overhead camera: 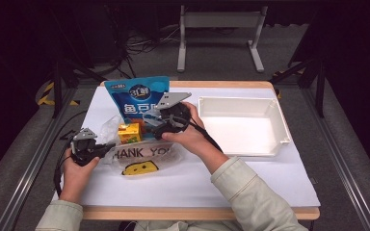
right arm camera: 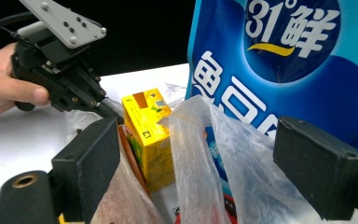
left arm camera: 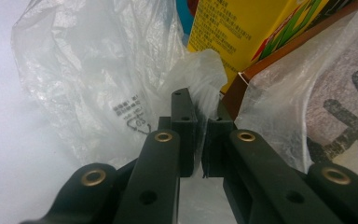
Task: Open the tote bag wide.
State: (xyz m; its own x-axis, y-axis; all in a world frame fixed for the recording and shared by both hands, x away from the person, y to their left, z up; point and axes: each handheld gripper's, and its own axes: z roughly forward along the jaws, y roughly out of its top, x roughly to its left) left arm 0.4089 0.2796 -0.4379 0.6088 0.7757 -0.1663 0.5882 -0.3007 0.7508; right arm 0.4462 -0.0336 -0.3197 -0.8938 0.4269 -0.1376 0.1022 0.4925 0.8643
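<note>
Tabletop (overhead camera: 250,183): blue pouch (overhead camera: 137,98) stands upright, tall.

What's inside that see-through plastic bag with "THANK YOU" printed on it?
A yellow carton stands in the plastic bag, with the big blue pouch sticking up out of its mouth. The left gripper pinches the bag's edge. Anything lower down is hidden by crumpled plastic.
</note>
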